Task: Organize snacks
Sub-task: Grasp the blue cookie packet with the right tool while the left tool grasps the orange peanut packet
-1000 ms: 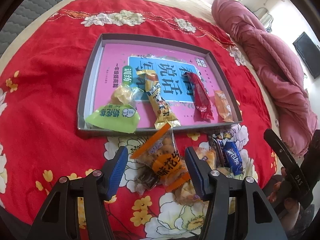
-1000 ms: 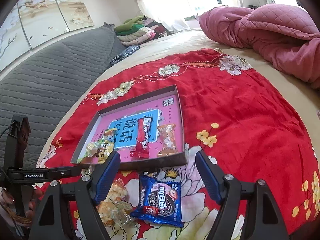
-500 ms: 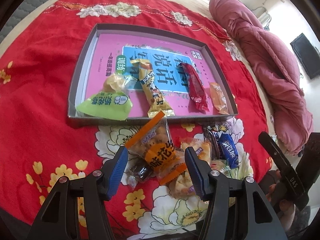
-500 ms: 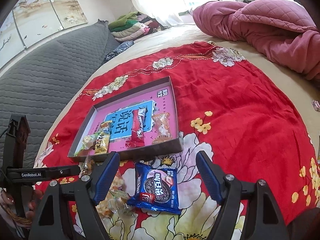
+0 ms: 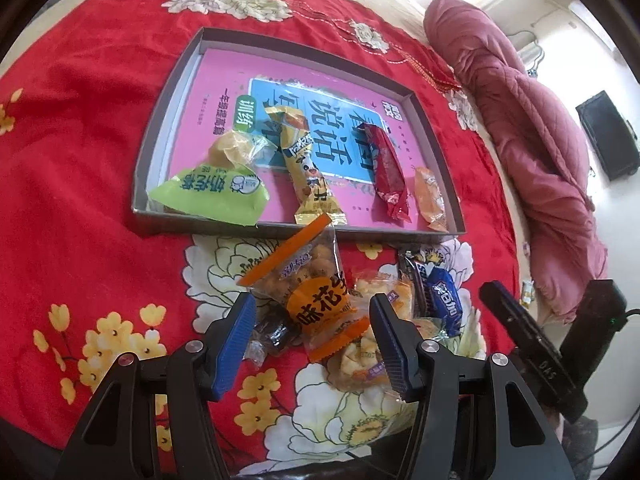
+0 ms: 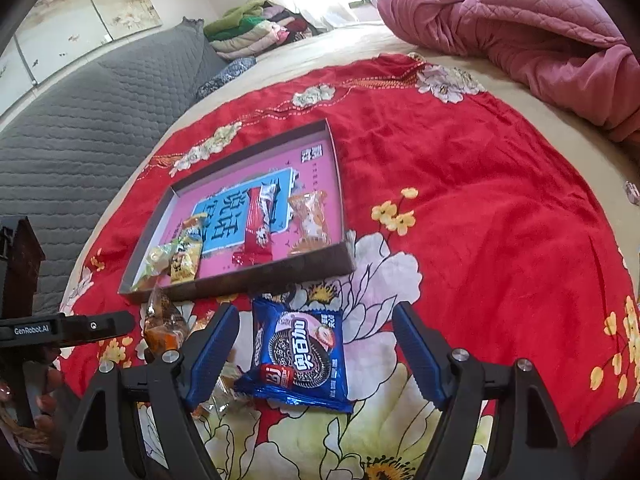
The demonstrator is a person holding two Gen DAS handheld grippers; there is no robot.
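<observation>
Both jaws gape — orange packet (image 5: 316, 300), blue packet (image 6: 302, 356) between.

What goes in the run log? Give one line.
left tongs: open over orange packet | right tongs: open over blue cookie pack | tray: five snacks

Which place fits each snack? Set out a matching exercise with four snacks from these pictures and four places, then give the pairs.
1. green triangular packet
2. red bar
3. orange peanut packet
4. blue cookie packet

A. between the right gripper's open fingers
B. between the left gripper's open fingers
C. tray's near left corner
D. in the tray, right of the yellow bar

Pairs: 1-C, 2-D, 3-B, 4-A
</observation>
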